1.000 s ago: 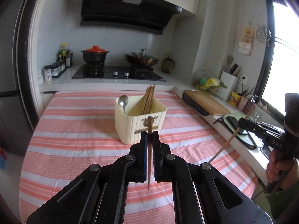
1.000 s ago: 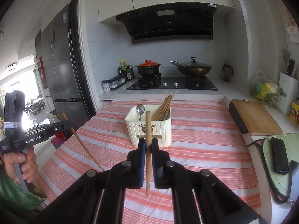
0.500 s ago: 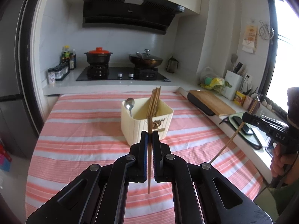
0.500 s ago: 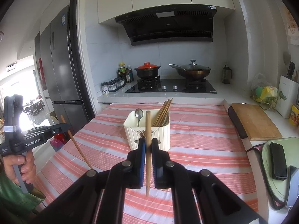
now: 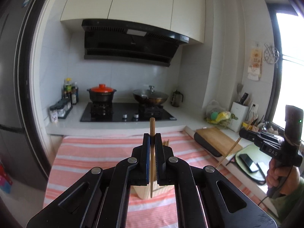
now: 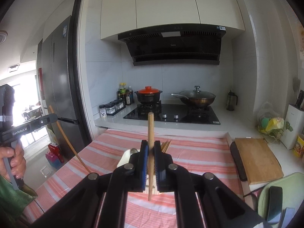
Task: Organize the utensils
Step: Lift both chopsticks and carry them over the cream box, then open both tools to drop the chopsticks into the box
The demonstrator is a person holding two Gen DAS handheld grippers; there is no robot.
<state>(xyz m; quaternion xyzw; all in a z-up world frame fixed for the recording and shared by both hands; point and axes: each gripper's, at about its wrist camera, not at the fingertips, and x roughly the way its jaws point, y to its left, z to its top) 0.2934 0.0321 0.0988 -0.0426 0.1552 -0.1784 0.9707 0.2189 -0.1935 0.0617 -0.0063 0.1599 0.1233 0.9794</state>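
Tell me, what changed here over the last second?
Both grippers rose: the cream utensil holder sank in both views and is now mostly hidden behind the jaws. Nothing was grabbed or released. The left gripper stays shut on its chopstick, the right gripper on its own chopstick. Holder, spoon and striped cloth stayed put.

White-tiled kitchen, black range hood [image 5: 133, 41], bright window [image 5: 288, 72] right.

Pink-white striped tablecloth [image 5: 91, 152]; orange pot lid [image 5: 101, 88]; black hob [image 6: 171, 114].

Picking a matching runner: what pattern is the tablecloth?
Salmon-pink and white stripes on the tablecloth, clearest in the right wrist view.
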